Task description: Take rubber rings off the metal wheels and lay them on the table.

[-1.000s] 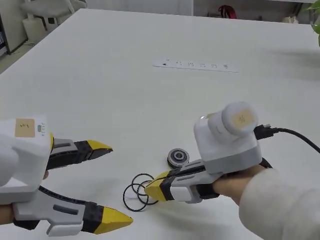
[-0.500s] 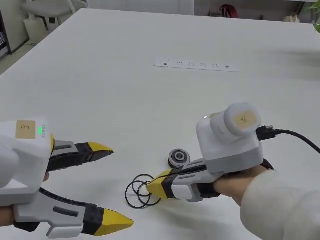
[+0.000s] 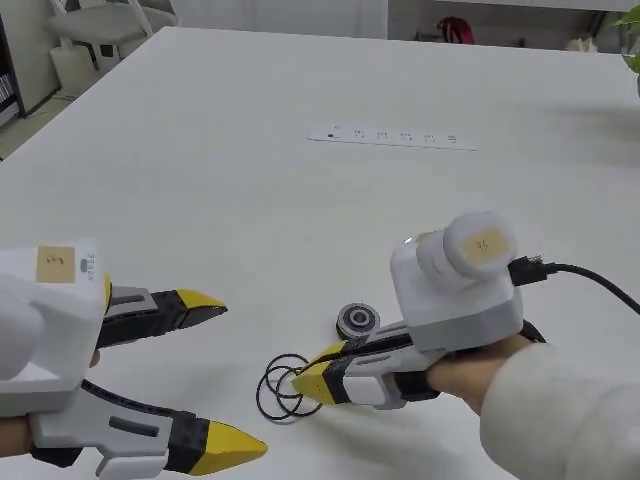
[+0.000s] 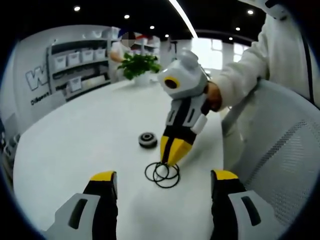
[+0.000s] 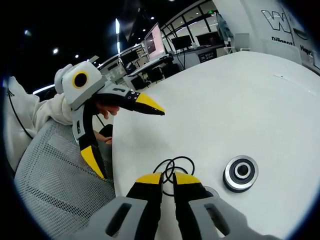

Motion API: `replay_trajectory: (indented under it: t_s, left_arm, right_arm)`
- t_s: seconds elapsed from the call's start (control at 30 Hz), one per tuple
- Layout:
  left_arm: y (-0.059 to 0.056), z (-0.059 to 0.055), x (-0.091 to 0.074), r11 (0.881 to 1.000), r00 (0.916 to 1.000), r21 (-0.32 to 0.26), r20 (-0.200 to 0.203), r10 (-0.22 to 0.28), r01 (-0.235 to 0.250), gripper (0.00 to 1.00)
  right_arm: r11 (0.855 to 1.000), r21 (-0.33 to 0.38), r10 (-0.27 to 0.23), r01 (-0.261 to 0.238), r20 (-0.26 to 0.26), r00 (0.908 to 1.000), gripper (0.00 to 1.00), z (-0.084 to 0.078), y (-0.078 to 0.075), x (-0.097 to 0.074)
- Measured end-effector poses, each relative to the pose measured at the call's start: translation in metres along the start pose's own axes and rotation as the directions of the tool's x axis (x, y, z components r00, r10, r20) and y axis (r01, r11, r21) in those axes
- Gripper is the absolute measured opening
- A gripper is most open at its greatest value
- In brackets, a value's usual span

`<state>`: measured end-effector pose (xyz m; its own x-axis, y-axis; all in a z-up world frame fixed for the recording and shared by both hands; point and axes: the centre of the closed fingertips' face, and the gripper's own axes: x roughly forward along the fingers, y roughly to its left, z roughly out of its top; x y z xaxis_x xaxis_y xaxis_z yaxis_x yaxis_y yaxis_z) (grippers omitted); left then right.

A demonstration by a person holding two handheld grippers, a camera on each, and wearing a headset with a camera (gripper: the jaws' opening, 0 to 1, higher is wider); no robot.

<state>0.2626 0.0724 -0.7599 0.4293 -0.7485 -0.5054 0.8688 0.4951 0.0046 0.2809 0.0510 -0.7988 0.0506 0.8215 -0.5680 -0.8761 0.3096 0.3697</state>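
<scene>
Several thin black rubber rings point(image 3: 281, 390) lie overlapping on the white table point(image 3: 300, 220), near its front edge. A small metal wheel point(image 3: 357, 321) rests flat just behind them, apart from the rings. My right gripper point(image 3: 306, 381) comes in from the right, its yellow tips pressed together at the right edge of the ring pile. In the right gripper view one of the rubber rings point(image 5: 173, 165) runs into the narrow gap between my right gripper's point(image 5: 168, 178) tips, and the wheel point(image 5: 241, 172) sits to the right. My left gripper point(image 3: 240, 378) stands wide open, left of the rings, holding nothing.
A white power strip point(image 3: 390, 135) lies at the middle of the table, farther back. A black cable point(image 3: 590, 275) trails from the right gripper off to the right. A grey mesh chair point(image 4: 280, 150) stands at the table's near edge.
The view has drifted slightly. The right gripper stays shut at the ring pile, and the left gripper stays open; nothing else has visibly moved.
</scene>
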Motion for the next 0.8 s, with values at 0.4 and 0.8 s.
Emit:
replay_trajectory:
  t_s: [0.4, 0.8]
  left_arm:
    - [0.0012, -0.0001, -0.0005, 1.000, 1.0000, -0.003, 0.000, 0.004, -0.004, 0.78]
    - [0.0013, -0.0007, -0.0005, 1.000, 1.0000, -0.003, -0.004, 0.007, -0.007, 0.78]
  right_arm:
    - [1.000, 0.000, -0.008, 0.008, -0.001, 1.0000, 0.06, 0.0007, -0.0026, -0.0012]
    - [1.000, -0.006, -0.017, 0.017, 0.016, 0.9997, 0.06, 0.0066, -0.0047, -0.0053]
